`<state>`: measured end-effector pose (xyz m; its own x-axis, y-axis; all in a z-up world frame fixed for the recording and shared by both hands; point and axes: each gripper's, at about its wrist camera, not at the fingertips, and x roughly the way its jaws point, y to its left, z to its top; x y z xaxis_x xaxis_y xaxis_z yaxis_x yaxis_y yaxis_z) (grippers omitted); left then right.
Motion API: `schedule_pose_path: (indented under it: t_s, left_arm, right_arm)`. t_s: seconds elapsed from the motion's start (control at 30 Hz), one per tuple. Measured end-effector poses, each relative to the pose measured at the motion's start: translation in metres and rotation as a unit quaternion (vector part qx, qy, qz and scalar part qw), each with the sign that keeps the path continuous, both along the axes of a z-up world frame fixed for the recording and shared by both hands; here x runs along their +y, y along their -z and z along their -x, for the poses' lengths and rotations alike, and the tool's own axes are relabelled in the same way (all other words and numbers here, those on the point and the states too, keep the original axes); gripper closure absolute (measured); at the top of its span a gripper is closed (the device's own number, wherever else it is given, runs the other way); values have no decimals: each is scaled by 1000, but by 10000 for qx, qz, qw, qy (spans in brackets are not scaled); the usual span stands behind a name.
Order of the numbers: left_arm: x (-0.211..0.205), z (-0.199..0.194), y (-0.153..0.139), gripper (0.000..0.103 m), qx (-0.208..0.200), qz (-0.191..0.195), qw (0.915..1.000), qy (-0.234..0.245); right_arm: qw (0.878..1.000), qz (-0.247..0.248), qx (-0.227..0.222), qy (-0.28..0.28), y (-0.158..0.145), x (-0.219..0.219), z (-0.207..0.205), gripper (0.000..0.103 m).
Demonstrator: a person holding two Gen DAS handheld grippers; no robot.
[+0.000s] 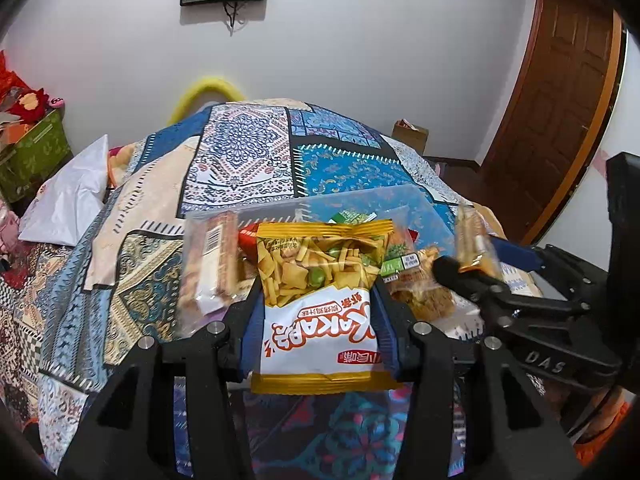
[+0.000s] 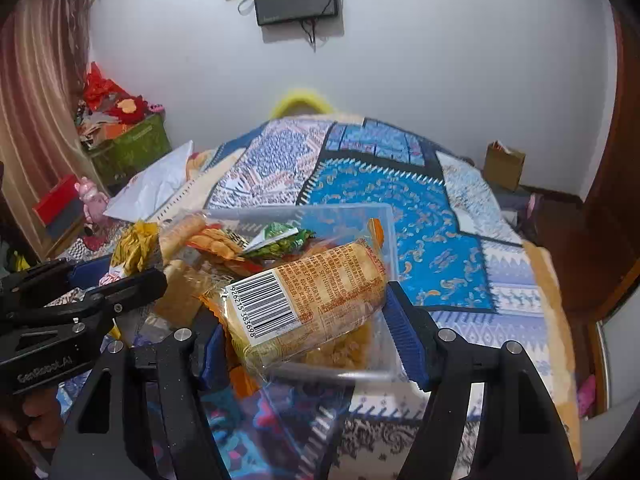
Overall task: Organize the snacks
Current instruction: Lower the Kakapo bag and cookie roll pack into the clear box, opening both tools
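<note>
My left gripper (image 1: 318, 308) is shut on a yellow-and-white bag of mixed crisps (image 1: 320, 292) and holds it over the near edge of a clear plastic box (image 1: 360, 200) with several snack packs inside. My right gripper (image 2: 304, 320) is shut on a clear-wrapped pack of orange biscuits with a barcode (image 2: 304, 300), held tilted above the same box (image 2: 384, 224). The right gripper shows in the left wrist view (image 1: 472, 268), with its biscuit pack (image 1: 474, 244). The left gripper shows at the left of the right wrist view (image 2: 132, 276), with its bag's yellow top (image 2: 134, 244).
The box sits on a bed with a blue patterned patchwork quilt (image 1: 340, 168). A white plastic bag (image 1: 68, 200) lies at the bed's left edge. A green crate of clutter (image 1: 32, 152) stands at the left, a cardboard box (image 1: 410, 134) and a wooden door (image 1: 560, 100) at the right.
</note>
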<state>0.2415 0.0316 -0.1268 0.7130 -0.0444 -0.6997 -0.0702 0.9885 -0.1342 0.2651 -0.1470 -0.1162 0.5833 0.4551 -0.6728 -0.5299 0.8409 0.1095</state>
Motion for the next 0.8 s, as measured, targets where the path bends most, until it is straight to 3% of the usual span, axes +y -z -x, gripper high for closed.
schedule_pose_path:
  t_s: [0.27,0.5,0.67,0.8]
  left_arm:
    - [-2,-19,15,55,101,-68,9999,-18]
    - [-6,-32,17,55,130,-154,9998,-8]
    - [-4,-34,14,36,104,-19,9999,-82]
    - [-6,-26,2,36,-49,-88,9999,-14]
  right_arm:
    - [9994,69,313,-133,28,10,-18,37]
    - [9988,163,384,-270,29,7,-20,32]
    - [9978,270,518,-315,29,8,-15,19]
    - [9972,215,656,-303,28,6,-12,19]
